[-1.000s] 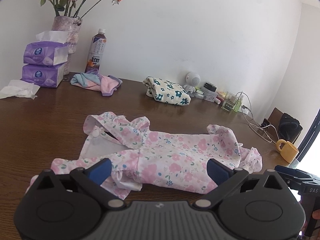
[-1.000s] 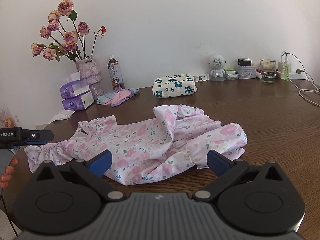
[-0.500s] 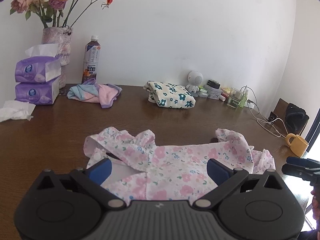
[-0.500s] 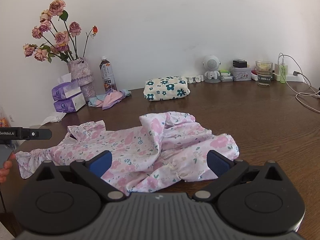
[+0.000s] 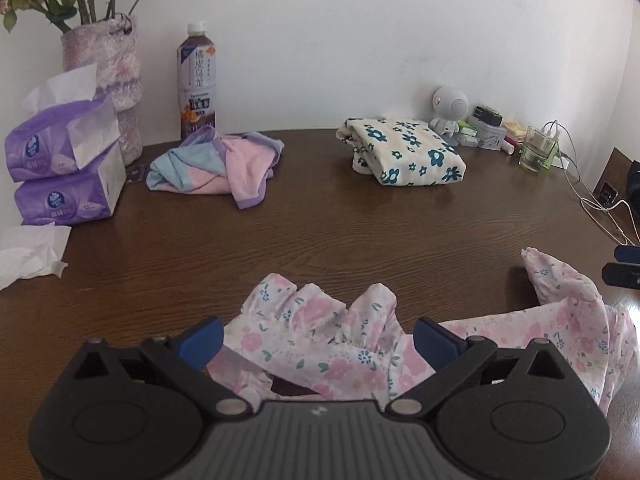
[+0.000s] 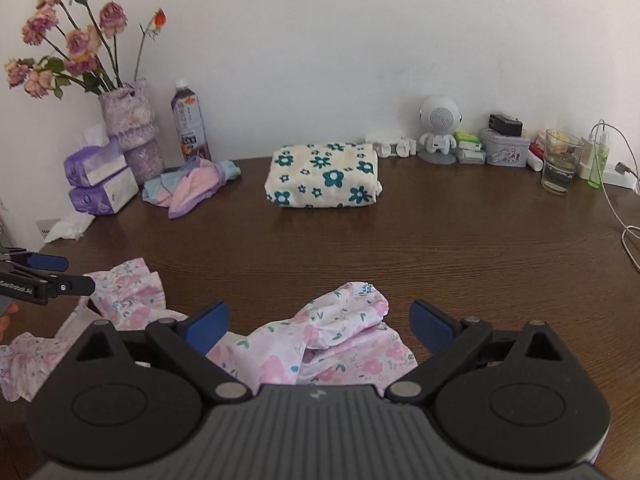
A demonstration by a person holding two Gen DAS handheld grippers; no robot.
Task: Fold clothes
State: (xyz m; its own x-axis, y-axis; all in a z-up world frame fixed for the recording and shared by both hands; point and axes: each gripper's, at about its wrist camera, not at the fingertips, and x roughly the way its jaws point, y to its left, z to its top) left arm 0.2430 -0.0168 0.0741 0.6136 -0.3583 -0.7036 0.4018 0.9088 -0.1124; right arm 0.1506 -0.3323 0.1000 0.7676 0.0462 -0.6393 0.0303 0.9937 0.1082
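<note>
Garment (image 5: 320, 344) between left claw (image 5: 318, 340) fingers

A dark brown wooden bench (image 6: 460, 248) with visible grain fills the lower part of both views and runs back to a plain white wall (image 6: 340, 40). The wall is bare and evenly lit by soft daylight, which leaves a pale sheen on the wood. In the left wrist view the wall turns a corner at the far right (image 5: 628, 92), and a dark brown piece of furniture (image 5: 610, 178) stands beyond the bench edge there.
</note>
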